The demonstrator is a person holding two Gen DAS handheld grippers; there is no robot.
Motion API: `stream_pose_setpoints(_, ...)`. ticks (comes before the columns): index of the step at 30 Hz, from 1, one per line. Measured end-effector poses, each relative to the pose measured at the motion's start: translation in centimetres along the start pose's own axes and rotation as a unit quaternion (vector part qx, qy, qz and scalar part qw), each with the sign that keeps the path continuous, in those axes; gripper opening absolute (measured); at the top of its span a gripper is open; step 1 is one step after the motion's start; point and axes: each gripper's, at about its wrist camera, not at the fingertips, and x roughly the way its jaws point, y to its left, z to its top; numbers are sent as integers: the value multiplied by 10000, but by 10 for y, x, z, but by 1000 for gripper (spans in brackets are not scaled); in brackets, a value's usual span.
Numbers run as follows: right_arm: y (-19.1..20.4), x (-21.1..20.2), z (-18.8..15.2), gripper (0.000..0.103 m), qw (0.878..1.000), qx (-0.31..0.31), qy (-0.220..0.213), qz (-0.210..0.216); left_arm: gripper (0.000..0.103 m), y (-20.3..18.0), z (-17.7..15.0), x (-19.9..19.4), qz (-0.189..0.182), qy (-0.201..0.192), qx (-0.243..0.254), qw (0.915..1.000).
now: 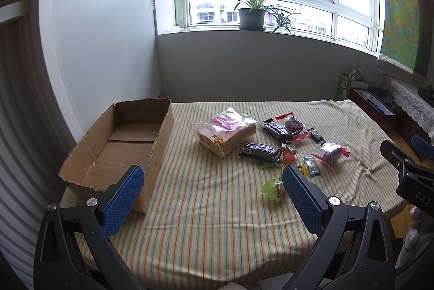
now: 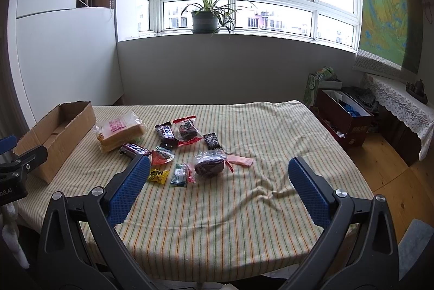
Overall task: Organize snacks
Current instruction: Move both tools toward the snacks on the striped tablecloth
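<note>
Snacks lie scattered over the middle of the striped cloth covering the bench, and none is in the cardboard box yet, so I judge the sorting has hardly begun. Both sets of tongs hang above the near edge with their blue pads wide apart and nothing between them: the left tongs and the right tongs. From the left tongs the open box sits at about ten o'clock, just beside the left pad, while the heap of wrappers spreads from twelve to two o'clock. The bagged bread looks light and squashy; I would pinch it across its loaf end, gently, since the loose plastic will likely slide and the slices crush. The dark chocolate bar near it should be stiffer, and a grip across its narrow middle seems safest. A green sweet touches the inner edge of the left tongs' right pad in that view, though whether it is truly close I cannot tell. From the right tongs, the yellow packet lies at eleven o'clock just beside the left pad, and the clear bag with a dark cake at twelve; that one looks soft and crinkly, best taken by its bulk rather than its red-edged seal.
</note>
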Motion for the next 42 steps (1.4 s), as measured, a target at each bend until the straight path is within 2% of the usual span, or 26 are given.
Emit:
stream_pose_setpoints(24, -1, 8, -7, 103, 10000, -10, 53, -10, 101, -5, 0, 9, -36, 74, 53, 10000)
stream_pose_setpoints(37, -14, 24, -9, 103, 9997, -31, 243, -62, 101, -4, -7, 27, -121, 331, 91, 9993)
stream_pose_setpoints(42, -29, 30, -11, 103, 9995, 107, 281, 81, 101, -2, -11, 34, -127, 440, 190, 9988)
